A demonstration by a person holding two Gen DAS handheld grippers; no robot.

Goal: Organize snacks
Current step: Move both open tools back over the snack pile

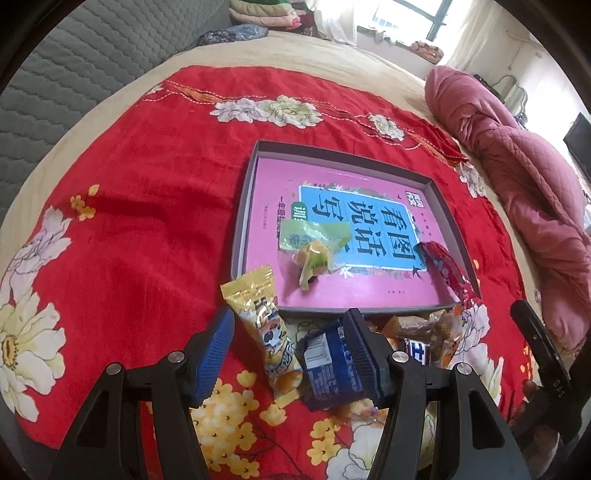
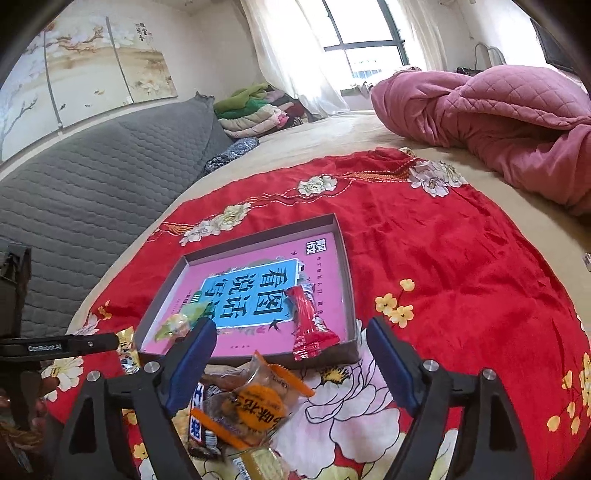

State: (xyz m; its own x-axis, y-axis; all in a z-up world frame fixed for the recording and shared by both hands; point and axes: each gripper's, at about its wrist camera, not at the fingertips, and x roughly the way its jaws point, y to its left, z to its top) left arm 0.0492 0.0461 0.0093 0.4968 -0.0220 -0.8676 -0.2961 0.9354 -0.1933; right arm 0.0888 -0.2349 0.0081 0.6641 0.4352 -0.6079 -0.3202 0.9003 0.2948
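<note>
Blue ribbed pads frame my near view on both cameras. My left gripper [image 1: 290, 339] hangs with its jaws apart over two packets lying on the red flowered cloth [image 1: 147, 206]: a yellow snack packet [image 1: 264, 325] sits in the gap between the pads and touches neither, and a dark blue snack packet [image 1: 325, 365] lies partly under the right-hand pad. I would call this claw released, gripping nothing.

My right gripper [image 2: 291, 350] also stands wide, its pads clear of everything; no wrapper is pinched between them. Just below it I see a small heap on the cloth: an orange-trimmed clear packet [image 2: 255, 402] with a round orange label, a dark candy bar [image 2: 201, 421] tucked beside the left pad, and a pale yellow packet [image 2: 258, 461] at the bottom edge.

Beyond the heap is a shallow grey box [image 1: 247, 206] with a pink book [image 1: 369, 284] lying flat in its bottom. On the book rest a green and clear wrapper [image 1: 314, 247] near the left side and a red wrapper [image 2: 308, 325] at the near right corner, its end poking over the box wall.

Farther off, the cloth gives way to a beige sheet [image 2: 332, 136], a crumpled pink quilt [image 2: 498, 122], a grey padded headboard [image 2: 92, 177] and a bright window [image 2: 365, 29]
</note>
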